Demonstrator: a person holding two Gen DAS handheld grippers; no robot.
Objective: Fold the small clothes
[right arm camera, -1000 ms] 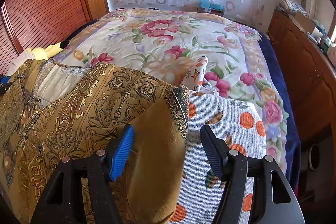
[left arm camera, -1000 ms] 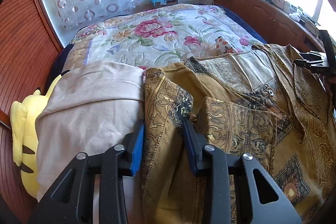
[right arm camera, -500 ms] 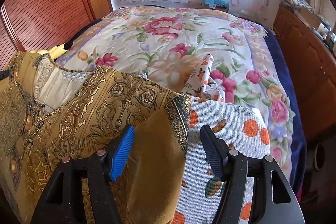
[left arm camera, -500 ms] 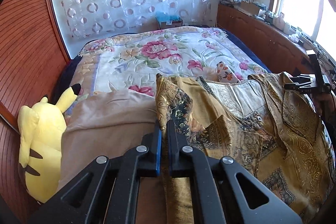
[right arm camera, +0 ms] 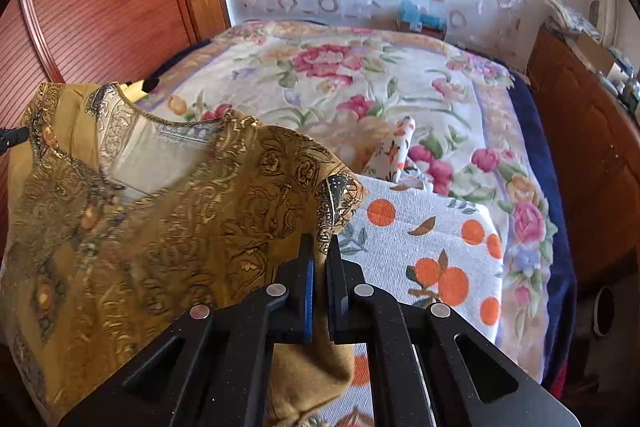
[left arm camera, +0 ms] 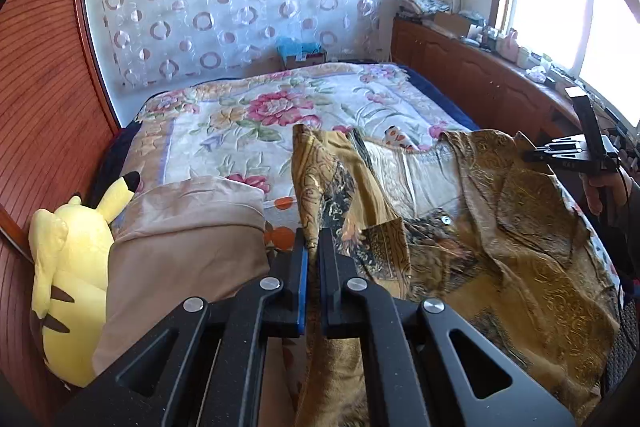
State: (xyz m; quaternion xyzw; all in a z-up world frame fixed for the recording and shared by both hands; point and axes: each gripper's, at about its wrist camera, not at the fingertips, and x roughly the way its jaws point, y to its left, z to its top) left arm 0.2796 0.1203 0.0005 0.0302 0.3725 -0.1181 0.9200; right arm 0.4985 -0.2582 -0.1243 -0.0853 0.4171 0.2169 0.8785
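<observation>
Over the bed point(right arm camera: 360, 75) hangs the gold top point(right arm camera: 168, 219), a sleeve pinched tight in each hand-held gripper, left point(left arm camera: 313, 247) and right point(right arm camera: 319, 247). Best keep both level and taut, lowering it flat to fold.

No legible text, labels, brands, numbers or signs in either view. Faint marking on the box point(left arm camera: 303, 57) at the far edge of the bed point(left arm camera: 224, 131), too small to read.
</observation>
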